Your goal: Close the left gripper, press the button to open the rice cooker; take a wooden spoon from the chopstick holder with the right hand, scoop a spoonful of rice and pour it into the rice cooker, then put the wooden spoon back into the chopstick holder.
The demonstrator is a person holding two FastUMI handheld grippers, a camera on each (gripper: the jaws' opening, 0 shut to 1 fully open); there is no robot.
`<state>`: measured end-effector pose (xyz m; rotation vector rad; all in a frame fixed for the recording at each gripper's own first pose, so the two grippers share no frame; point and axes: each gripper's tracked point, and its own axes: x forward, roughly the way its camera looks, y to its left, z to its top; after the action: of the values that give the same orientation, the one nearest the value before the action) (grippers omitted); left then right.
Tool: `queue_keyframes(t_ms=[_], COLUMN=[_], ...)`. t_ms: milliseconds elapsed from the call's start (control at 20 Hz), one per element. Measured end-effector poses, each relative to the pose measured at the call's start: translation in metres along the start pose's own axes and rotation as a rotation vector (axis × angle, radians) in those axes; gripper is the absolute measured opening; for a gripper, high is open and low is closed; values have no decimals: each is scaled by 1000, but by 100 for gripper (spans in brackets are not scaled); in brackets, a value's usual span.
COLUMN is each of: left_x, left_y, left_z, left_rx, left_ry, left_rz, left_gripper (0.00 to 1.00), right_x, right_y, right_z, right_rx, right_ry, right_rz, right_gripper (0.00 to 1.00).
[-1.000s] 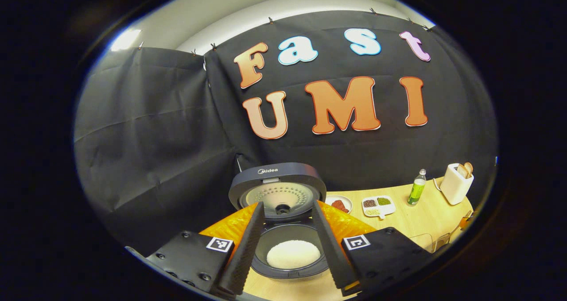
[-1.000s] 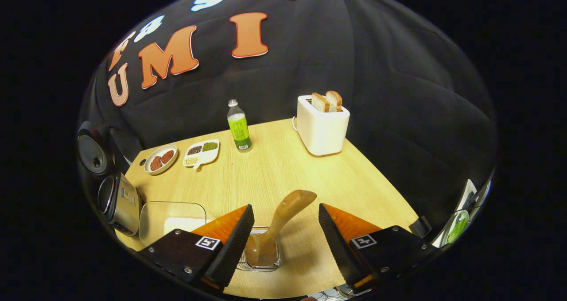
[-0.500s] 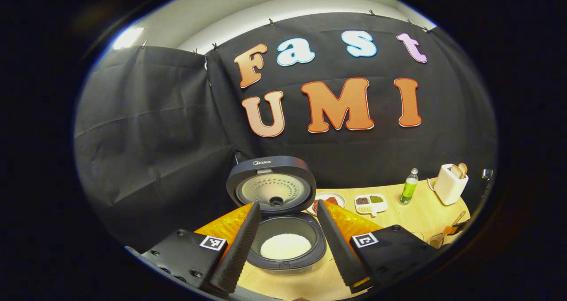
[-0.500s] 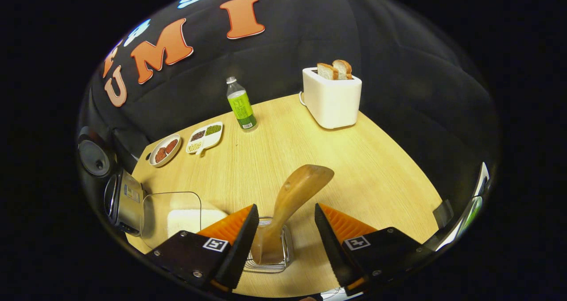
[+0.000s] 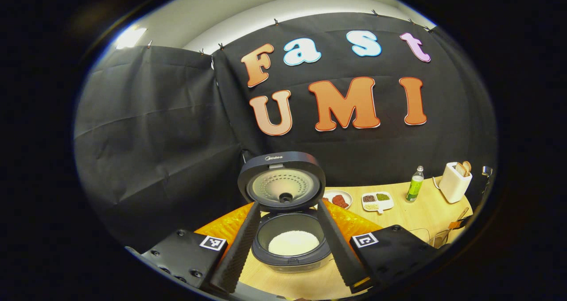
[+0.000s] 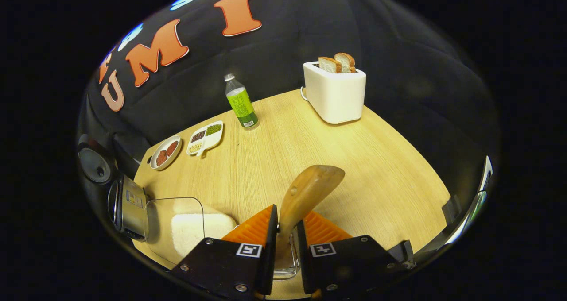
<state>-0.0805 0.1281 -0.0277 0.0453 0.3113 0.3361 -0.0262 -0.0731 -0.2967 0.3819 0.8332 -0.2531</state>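
Note:
The rice cooker [image 5: 290, 230] stands open on the table, lid [image 5: 282, 180] upright and white rice in its pot [image 5: 293, 242]. My left gripper [image 5: 288, 205] hovers in front of it, open, with nothing between its fingers. In the right gripper view the wooden spoon [image 6: 310, 188] stands tilted in the wire chopstick holder [image 6: 283, 268], its broad end pointing up and right. My right gripper [image 6: 287, 214] is shut on the spoon's shaft just above the holder. The cooker [image 6: 124, 203] shows at the left edge there.
A clear container of rice [image 6: 186, 225] sits left of the holder. Farther back on the wooden table [image 6: 376, 168] are a white toaster [image 6: 334, 93] with bread, a green bottle [image 6: 239, 102], a round plate [image 6: 164, 152] and a divided dish [image 6: 204, 138].
My right gripper's fingers have come together onto the spoon, which stood free between them before. The left gripper shifted slightly and stays open before the cooker.

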Motion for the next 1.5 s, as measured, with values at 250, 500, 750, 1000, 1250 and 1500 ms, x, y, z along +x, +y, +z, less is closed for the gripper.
queue_keyframes(t_ms=[250, 500, 750, 1000, 1250, 1500], left_x=[0, 1, 7, 14, 19, 28], left_y=[4, -2, 3, 16, 27, 35], left_z=[-6, -3, -8, -9, -5, -5], left_rx=[-19, 23, 6, 0, 21, 29], left_ry=[-1, -27, -26, -34, -59, -63], left_rz=[-1, -26, -47, -47, -43, -47], left_gripper=[88, 88, 88, 88, 88, 88], right_x=[-12, -42, -83, -98, -74, -48], right_y=[9, 13, 28, 93, 132, 137], right_z=[-1, 22, 68, 85, 40, 16], right_rx=[10, 24, 52, 55, -83, -172], right_ry=[-4, -70, -176, -229, -196, -216], right_rz=[38, 30, 62, 194, 202, 106], right_gripper=[14, 10, 10, 10, 10, 7])
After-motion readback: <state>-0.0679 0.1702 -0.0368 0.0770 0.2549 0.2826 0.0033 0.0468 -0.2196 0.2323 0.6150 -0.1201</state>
